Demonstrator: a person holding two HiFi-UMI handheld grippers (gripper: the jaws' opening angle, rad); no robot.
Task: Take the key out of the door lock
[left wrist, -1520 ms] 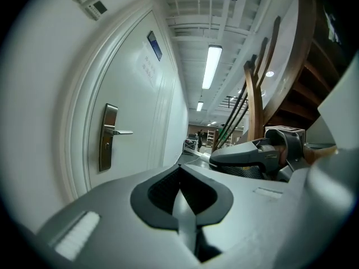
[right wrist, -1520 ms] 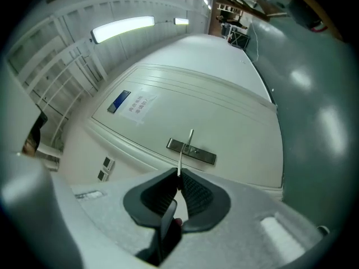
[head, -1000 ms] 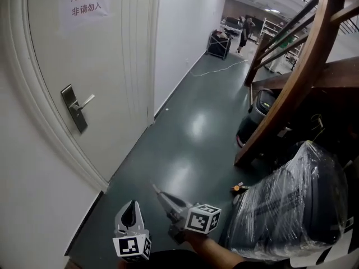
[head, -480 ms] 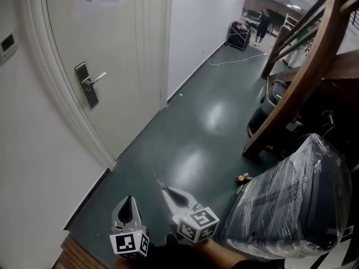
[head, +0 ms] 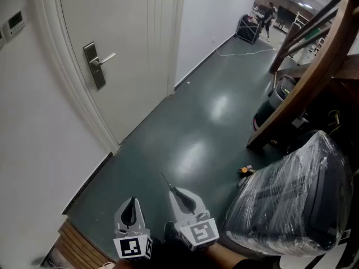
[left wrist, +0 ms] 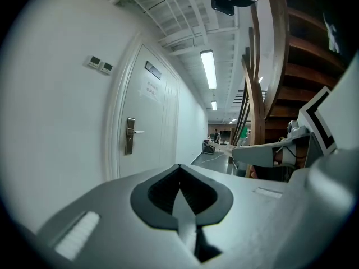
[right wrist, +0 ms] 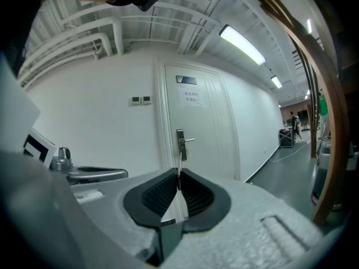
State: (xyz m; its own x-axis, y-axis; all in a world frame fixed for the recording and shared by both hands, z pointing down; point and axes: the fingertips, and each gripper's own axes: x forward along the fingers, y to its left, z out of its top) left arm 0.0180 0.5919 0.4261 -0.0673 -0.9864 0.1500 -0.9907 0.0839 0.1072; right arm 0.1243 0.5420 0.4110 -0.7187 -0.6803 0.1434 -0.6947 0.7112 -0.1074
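The white door (head: 132,49) stands shut at the upper left, with a metal lock plate and lever handle (head: 94,66); the same lock plate (right wrist: 180,144) shows ahead in the right gripper view. I cannot make out a key in it. My right gripper (head: 178,192) is shut on a thin metal strip (head: 166,179), apparently the key, which sticks out past the jaws; the strip (right wrist: 178,168) also shows in the right gripper view. To its left, my left gripper (head: 133,202) is shut and holds nothing. Both hang low over the dark floor, well away from the door.
A bulky dark object wrapped in clear plastic (head: 291,200) sits at the right under a slanted wooden stair beam (head: 303,88). A small orange item (head: 245,170) lies on the floor. Wooden boards (head: 78,245) show at the lower left. Far down the corridor are a cart (head: 248,28) and a person.
The door and its handle have slid up and to the right in the head view. My right gripper has rolled, so its marker cube faces another way. Both grippers have shifted.
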